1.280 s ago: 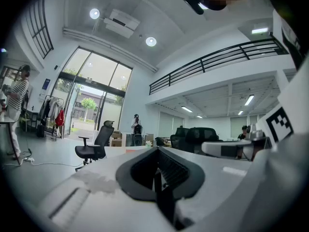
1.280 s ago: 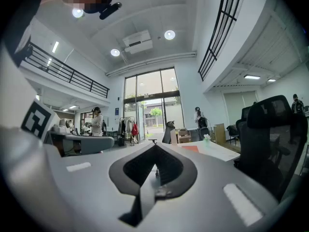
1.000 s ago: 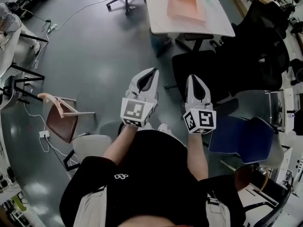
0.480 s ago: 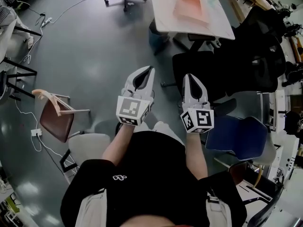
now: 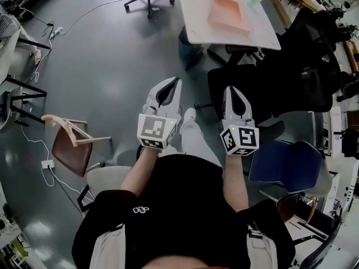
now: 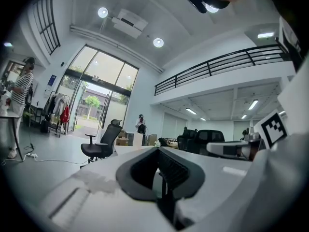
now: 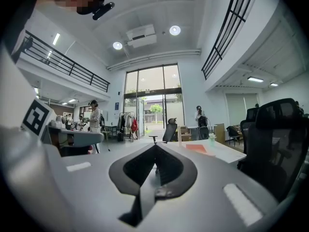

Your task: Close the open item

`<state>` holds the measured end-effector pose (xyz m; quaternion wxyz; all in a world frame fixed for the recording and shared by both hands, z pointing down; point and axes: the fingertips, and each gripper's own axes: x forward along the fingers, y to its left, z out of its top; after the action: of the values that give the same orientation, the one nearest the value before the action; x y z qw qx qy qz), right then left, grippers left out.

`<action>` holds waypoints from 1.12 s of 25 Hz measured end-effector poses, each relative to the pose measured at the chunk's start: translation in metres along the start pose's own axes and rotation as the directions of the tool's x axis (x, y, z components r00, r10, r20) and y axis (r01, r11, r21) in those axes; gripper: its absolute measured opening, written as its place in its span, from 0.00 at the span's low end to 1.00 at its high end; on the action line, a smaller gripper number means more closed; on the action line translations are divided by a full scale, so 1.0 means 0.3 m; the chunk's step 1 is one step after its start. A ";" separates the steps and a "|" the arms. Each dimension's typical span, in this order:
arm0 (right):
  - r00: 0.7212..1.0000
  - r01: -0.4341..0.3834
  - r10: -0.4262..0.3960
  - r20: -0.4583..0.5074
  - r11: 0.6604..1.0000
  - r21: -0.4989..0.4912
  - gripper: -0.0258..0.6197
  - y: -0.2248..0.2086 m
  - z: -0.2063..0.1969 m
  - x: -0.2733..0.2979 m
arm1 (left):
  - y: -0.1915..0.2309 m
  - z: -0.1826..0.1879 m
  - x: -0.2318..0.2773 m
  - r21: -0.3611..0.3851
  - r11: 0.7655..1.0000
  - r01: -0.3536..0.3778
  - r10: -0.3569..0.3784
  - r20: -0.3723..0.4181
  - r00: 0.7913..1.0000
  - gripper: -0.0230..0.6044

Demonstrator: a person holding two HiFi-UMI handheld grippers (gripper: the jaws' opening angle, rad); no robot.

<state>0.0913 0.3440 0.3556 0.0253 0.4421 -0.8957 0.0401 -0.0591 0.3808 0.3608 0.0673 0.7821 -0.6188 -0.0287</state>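
The left forearm (image 5: pixel 137 172) and right forearm (image 5: pixel 234 178) reach forward side by side, each carrying one hand-held gripper pointing level above the floor (image 5: pixel 112 66). The left hand-held gripper (image 5: pixel 176 82) has its jaws closed tip to tip, with nothing between them. The right hand-held gripper (image 5: pixel 230 89) is likewise closed and empty. The two are near each other but apart. One orange box (image 5: pixel 227 13) lies open on the single white surface (image 5: pixel 193 15), well ahead of both. One brown chair (image 5: pixel 70 150) stands to the left and one blue chair (image 5: pixel 286 162) to the right.

Head view: overhead, looking steeply down.
Gripper views: level, forward along own jaws.
Shared, head and right: distant white table (image 5: pixel 196 15).
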 end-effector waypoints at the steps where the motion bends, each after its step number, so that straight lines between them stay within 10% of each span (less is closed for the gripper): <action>1: 1.000 0.002 -0.002 0.001 1.000 0.005 0.04 -0.017 -0.007 0.020 | 0.011 -0.004 0.023 0.002 1.000 0.000 0.000 -0.004 1.000 0.02; 28: 0.997 -0.065 0.066 0.030 0.998 -0.018 0.04 -0.730 0.133 1.169 | 0.414 0.103 1.346 0.050 0.998 -0.047 0.050 -0.056 0.997 0.02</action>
<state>0.0518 -0.0694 0.3551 0.0141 0.4127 -0.9104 0.0267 -0.0889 -0.0417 0.3633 0.0668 0.7688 -0.6359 0.0103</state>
